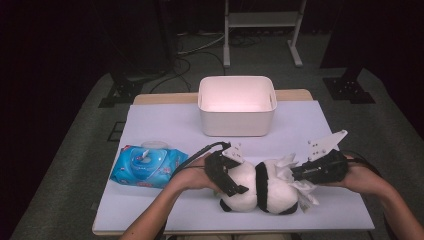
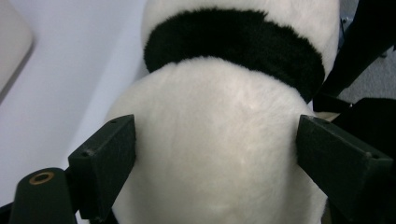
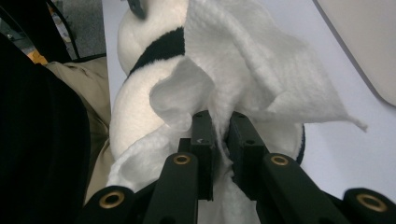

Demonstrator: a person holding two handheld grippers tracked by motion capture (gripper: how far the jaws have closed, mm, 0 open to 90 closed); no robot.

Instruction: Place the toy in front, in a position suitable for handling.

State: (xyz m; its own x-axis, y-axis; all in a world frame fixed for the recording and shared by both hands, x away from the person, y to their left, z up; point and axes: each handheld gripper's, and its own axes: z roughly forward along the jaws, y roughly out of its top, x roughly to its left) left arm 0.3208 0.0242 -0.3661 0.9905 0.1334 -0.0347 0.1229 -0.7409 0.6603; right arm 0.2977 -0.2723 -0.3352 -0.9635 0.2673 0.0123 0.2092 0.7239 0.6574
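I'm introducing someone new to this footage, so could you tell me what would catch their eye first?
First, the black-and-white panda plush lying at the table's near edge, with the left gripper clamped wide around its white body. Next, the right gripper is pinching a crumpled white wipe against the plush. Behind stand a white bin and, to the left, a blue wipes pack.

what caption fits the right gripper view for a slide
Right gripper pinches a white wipe against the plush panda lying on the table.
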